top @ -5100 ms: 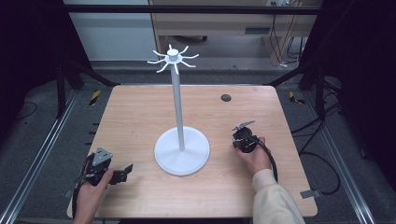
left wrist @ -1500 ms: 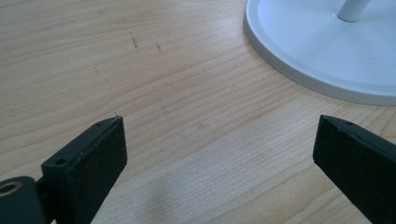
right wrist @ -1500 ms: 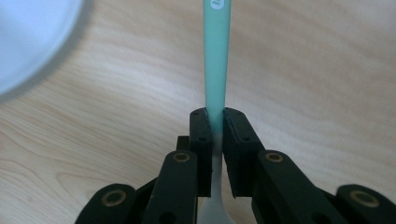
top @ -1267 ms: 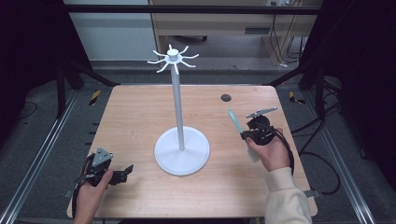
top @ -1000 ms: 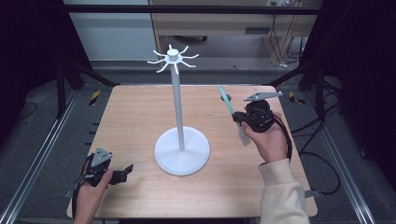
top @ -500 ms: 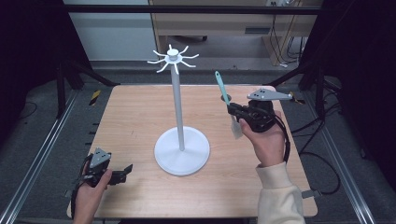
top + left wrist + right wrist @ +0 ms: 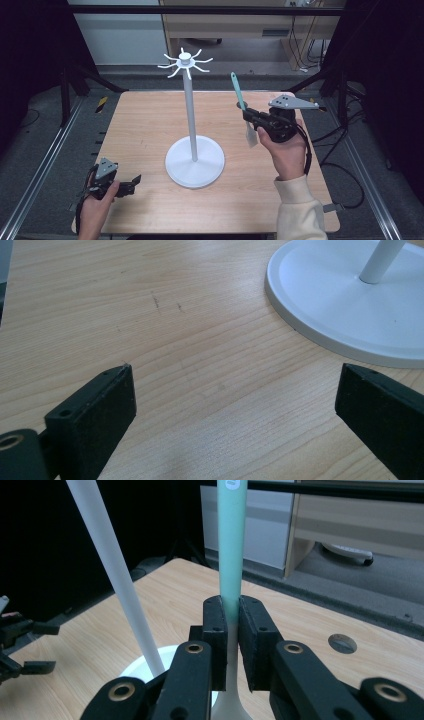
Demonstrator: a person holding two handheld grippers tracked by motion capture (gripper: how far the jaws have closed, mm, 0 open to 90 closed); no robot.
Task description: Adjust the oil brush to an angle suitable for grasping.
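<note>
We see a pale wooden table [image 7: 150,125] flanked by grey floor rails. Our right gripper [image 7: 230,625], lifted, pinches a mint-green-handled white spatula [image 7: 242,107] beside the tall white hook stand [image 7: 194,155]; our left gripper [image 7: 230,410] rests agape, holding nothing.

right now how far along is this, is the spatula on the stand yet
Not yet. Done: the spatula is off the table, clamped in the right claw with its green handle pointing up. In hand: it is held in the air to the right of the white stand, below the hooks. Left: hanging it up. The left claw rests open near the base.
</note>
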